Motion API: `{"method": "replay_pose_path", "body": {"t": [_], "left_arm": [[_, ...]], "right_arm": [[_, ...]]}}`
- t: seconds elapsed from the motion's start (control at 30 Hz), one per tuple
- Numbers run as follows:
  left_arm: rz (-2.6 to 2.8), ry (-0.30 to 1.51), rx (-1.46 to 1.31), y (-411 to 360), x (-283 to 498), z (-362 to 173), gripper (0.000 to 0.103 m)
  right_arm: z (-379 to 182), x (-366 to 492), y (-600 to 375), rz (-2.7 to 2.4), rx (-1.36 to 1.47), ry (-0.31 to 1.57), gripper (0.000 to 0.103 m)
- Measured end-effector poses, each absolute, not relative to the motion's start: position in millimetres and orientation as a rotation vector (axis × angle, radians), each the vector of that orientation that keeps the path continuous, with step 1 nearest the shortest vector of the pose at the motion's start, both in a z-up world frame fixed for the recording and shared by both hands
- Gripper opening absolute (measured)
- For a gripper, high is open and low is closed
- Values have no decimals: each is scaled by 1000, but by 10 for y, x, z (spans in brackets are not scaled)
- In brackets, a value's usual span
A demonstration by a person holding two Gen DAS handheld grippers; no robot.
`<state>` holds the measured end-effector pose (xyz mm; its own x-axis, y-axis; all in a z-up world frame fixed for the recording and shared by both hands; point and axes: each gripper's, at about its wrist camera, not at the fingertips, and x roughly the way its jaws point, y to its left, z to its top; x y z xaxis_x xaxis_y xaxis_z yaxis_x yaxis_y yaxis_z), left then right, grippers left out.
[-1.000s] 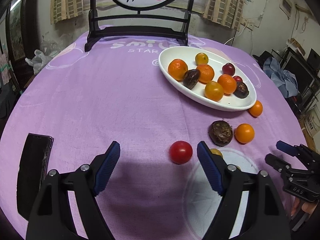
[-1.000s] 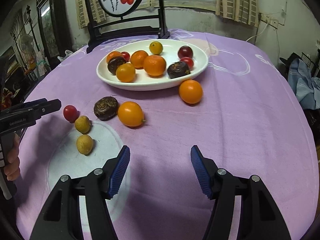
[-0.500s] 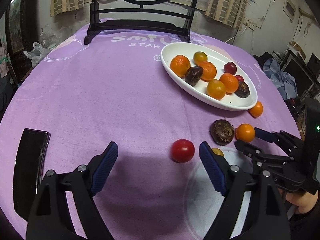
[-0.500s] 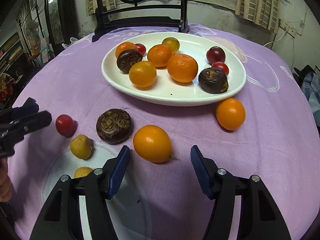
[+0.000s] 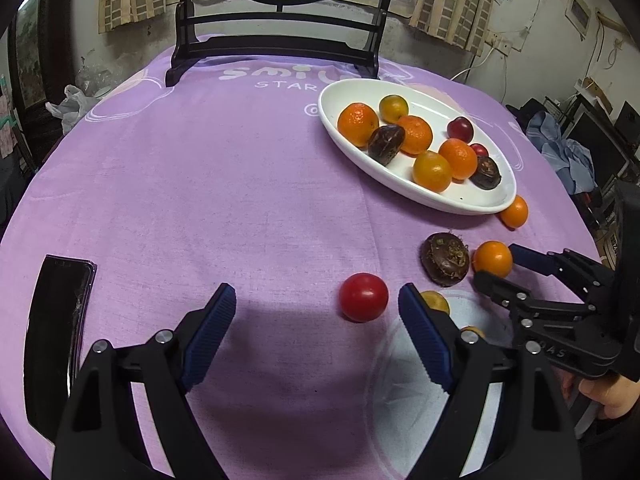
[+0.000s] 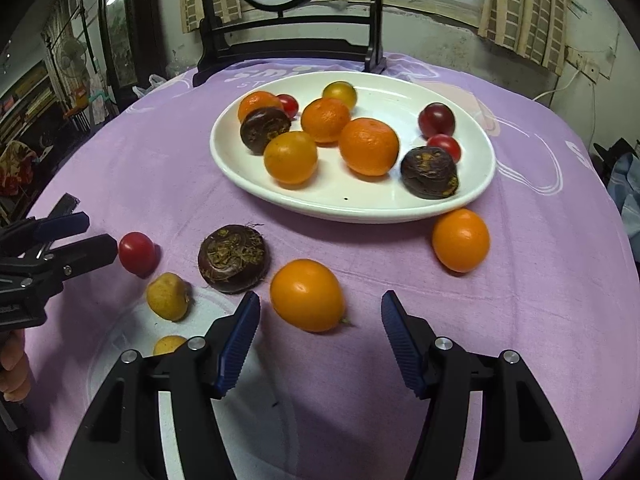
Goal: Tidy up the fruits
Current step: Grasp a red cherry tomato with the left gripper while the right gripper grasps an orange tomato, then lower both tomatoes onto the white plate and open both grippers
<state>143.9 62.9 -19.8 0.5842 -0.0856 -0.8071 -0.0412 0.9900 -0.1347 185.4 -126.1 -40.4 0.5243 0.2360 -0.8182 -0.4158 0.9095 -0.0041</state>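
A white oval plate [image 5: 440, 204] [image 6: 360, 214] holds several oranges, dark water chestnuts and small red fruits. On the purple cloth lie a red tomato [image 5: 363, 297] [image 6: 137, 252], a brown water chestnut [image 5: 444, 258] [image 6: 234, 258], an orange fruit [image 5: 493, 258] [image 6: 306, 295], a second orange [image 5: 514, 211] [image 6: 460, 240] by the plate's rim, and two small yellow fruits [image 6: 168, 296]. My left gripper [image 5: 316, 304] [image 6: 100, 232] is open, with the tomato just ahead, near its right finger. My right gripper [image 6: 320, 304] [image 5: 500, 266] is open around the orange fruit, its pads not touching it.
A black phone [image 5: 56, 336] lies at the table's near left edge. A dark wooden screen stand [image 5: 276, 48] rises at the far side, with a plastic bag [image 5: 76, 100] beyond the left edge. Clothes and clutter sit off to the right.
My right gripper has come forward until the orange fruit sits between its fingertips. My left gripper has stayed by the tomato, its jaws slightly wider.
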Motion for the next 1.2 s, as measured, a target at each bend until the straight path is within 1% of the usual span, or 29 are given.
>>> {"method": "replay_pose_path", "body": {"t": [0.03,0.07,0.1,0.57,0.67,0.73,0.83,0.87,0.9,0.93,0.97,1.0,1.2], "left_arm": [[-27,950,-141,624,1442,-206,81],[-28,955,-134,612,1446,-216,81],[-30,957,-130,610,1447,-224,81],[-58,993,-79,501,1458,-367,81],[-53,1001,-68,496,1490,-423,77],[-43,998,-52,482,1514,-459,76],[-45,980,-18,447,1546,-463,70],[-48,976,-19,445,1555,-460,67],[-55,972,-18,436,1570,-454,61],[-64,971,-19,423,1584,-446,57],[-77,970,-27,409,1593,-436,45],[-108,967,-43,388,1598,-424,27],[-119,946,-27,265,1466,-306,27]], "right_arm": [[-425,1875,-1224,398,-220,947,57],[-438,1885,-1198,410,-220,952,48],[-432,1897,-1183,415,-213,950,36],[-215,1525,-1607,426,-85,900,36],[-231,1483,-1661,436,-69,910,36],[-241,1484,-1684,435,-63,912,36],[-242,1482,-1706,443,-51,913,36],[-237,1478,-1709,447,-50,912,36],[-230,1470,-1705,454,-51,910,36],[-224,1466,-1700,459,-51,907,36],[-218,1459,-1695,464,-52,905,36],[-216,1451,-1686,472,-54,907,36],[-207,1430,-1692,471,-56,911,36]]}}
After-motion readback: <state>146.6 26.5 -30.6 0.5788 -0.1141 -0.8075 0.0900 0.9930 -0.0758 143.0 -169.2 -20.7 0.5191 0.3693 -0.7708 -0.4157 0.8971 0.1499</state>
